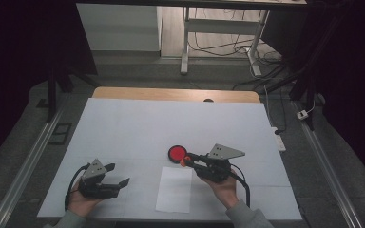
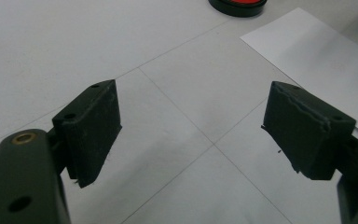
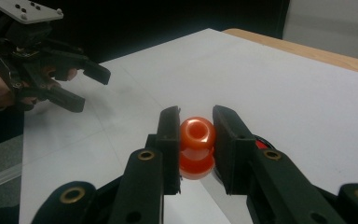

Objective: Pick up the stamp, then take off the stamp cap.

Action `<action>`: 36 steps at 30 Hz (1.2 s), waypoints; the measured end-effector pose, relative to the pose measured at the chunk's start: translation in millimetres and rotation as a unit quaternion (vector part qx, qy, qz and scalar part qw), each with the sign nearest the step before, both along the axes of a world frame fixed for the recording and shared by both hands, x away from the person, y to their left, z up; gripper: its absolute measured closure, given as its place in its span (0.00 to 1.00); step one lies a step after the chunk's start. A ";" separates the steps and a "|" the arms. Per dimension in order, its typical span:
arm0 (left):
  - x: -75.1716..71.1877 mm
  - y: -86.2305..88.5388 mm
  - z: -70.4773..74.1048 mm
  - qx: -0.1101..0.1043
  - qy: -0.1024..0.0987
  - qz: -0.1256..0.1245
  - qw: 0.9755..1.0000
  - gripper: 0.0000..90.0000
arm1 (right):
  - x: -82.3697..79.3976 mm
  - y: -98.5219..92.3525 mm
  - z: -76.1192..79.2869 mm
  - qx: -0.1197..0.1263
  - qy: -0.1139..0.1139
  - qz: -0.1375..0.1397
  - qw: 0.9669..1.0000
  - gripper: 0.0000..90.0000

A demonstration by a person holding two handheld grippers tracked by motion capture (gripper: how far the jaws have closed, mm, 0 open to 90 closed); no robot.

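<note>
My right gripper (image 1: 188, 159) (image 3: 196, 123) is shut on an orange knob-shaped stamp (image 3: 196, 140) (image 1: 185, 162), pinched between both jaws. It hovers just right of a round red ink pad (image 1: 176, 152) in a black case, whose edge peeks out behind the right jaw (image 3: 260, 143). A white sheet of paper (image 1: 174, 188) lies just in front of the pad. My left gripper (image 1: 119, 175) (image 2: 191, 133) rests open at the front left, with nothing between its jaws. It appears from the side in the right gripper view (image 3: 86, 86). The pad (image 2: 237, 4) and paper (image 2: 317, 51) lie ahead of it.
A white cover (image 1: 138, 128) spreads over the table, with a wooden edge (image 1: 171, 93) at the far side. Beyond it are a desk frame (image 1: 185, 42) and floor cables (image 1: 266, 80). A power strip (image 1: 279, 141) hangs off the right edge.
</note>
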State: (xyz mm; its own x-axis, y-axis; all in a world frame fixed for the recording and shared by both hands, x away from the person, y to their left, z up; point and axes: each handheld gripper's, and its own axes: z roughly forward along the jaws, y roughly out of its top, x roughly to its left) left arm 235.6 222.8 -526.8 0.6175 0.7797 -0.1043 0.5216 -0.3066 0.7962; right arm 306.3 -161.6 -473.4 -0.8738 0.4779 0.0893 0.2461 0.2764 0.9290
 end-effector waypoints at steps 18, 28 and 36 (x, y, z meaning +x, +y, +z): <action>-3.4 -2.6 2.4 0.001 -0.012 0.001 1.000 0.21 | -3.7 -2.6 2.7 0.005 -0.001 -0.002 1.000 0.80; -2.8 -8.7 10.7 0.006 -0.034 -0.011 0.999 0.22 | -3.4 -4.9 3.9 0.006 -0.001 -0.001 1.000 0.80; 2.7 -18.2 19.4 0.004 -0.041 -0.022 0.999 0.23 | -3.0 -4.3 3.5 0.011 0.004 0.002 1.000 0.80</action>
